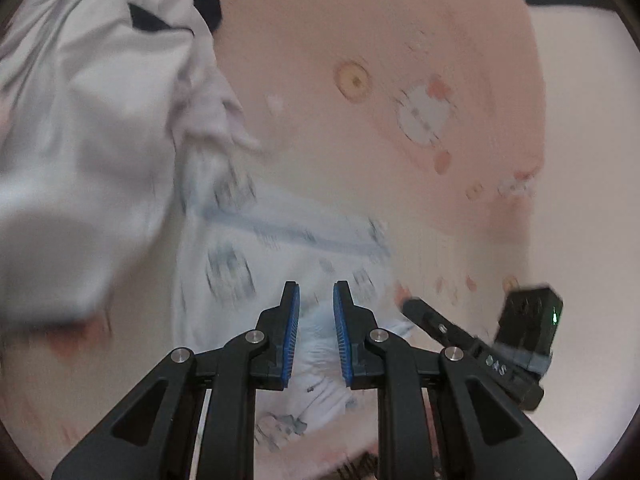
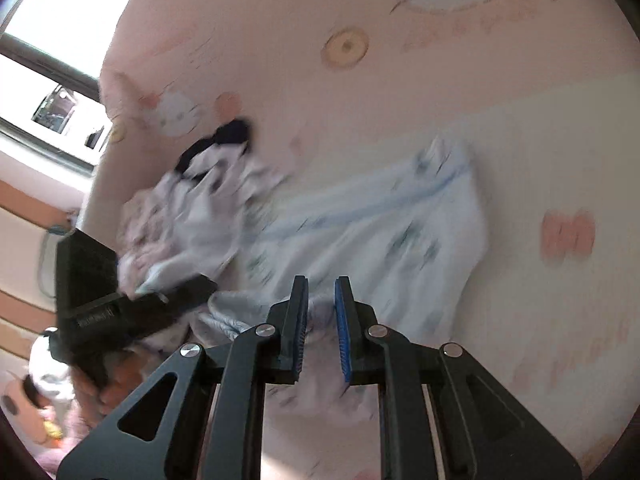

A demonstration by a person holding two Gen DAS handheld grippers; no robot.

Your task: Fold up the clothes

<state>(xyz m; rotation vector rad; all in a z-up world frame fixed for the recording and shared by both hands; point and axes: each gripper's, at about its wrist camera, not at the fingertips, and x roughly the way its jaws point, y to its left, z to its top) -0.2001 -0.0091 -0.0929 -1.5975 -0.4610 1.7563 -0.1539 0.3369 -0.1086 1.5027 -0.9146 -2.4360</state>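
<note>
A pale blue garment (image 1: 288, 248) with a dark small print lies stretched over the pink cartoon-print bed sheet (image 1: 360, 40). My left gripper (image 1: 316, 292) is shut on a bunched edge of it, and the cloth fills the gap between the blue pads. The right gripper (image 1: 424, 314) shows just to its right. In the right wrist view the garment (image 2: 380, 232) spreads away from my right gripper (image 2: 321, 286), whose pads pinch another fold of the same edge. The left gripper (image 2: 192, 284) sits close by on the left. Both views are blurred by motion.
A white garment with black trim (image 1: 100, 100) lies crumpled at the left, touching the blue one (image 2: 208, 184). The bed's edge (image 1: 536, 160) runs down the right side. A window (image 2: 60, 20) and a plush toy (image 2: 44, 364) lie beyond the bed's left side.
</note>
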